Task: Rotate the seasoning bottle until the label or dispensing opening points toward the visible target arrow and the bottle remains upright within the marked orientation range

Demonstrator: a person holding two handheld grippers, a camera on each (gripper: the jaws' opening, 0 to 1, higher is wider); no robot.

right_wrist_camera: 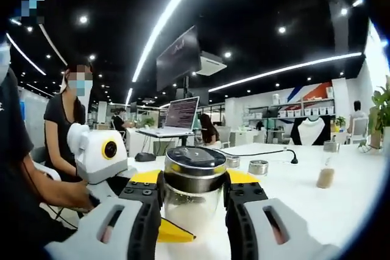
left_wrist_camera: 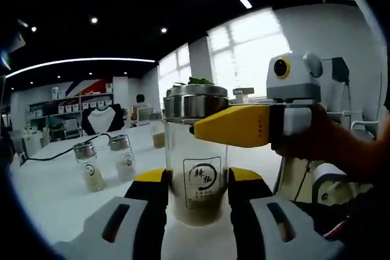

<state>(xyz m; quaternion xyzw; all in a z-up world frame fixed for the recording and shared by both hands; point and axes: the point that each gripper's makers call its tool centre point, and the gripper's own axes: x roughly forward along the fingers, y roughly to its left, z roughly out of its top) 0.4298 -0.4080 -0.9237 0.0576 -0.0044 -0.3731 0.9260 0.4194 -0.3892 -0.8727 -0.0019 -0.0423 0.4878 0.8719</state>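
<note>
1. Centre of the left gripper view: the seasoning bottle (left_wrist_camera: 196,150) stands upright on the white table (left_wrist_camera: 55,199), its glass body sitting between the left gripper (left_wrist_camera: 196,190) jaws, which rise from the bottom edge and press against the lower glass on either side, closed on the bottle

2. Its label (left_wrist_camera: 203,184) faces this camera square on, low in the frame, with pale powder filling the bottom of the glass

3. From the right of that same view the right gripper (left_wrist_camera: 201,127) reaches in, yellow jaw tip lying across the bottle just under the metal cap (left_wrist_camera: 196,101)

4. Over in the right gripper view, the cap (right_wrist_camera: 195,167) sits at lower centre with a black and yellow jaw tight on each side, so this pair is clamped on the bottle's top

5. My read of the step: the turn itself is in hand, base steadied below, cap end held above

6. No target arrow is visible in either view, so how far the label has left to go cannot be judged

7. Next move, I'd say, calls for one pair to ease off while the other twists about the bottle's own axis, keeping it vertical and flat on the table

8. Two spare shakers (left_wrist_camera: 106,161) stand well apart at left
</note>
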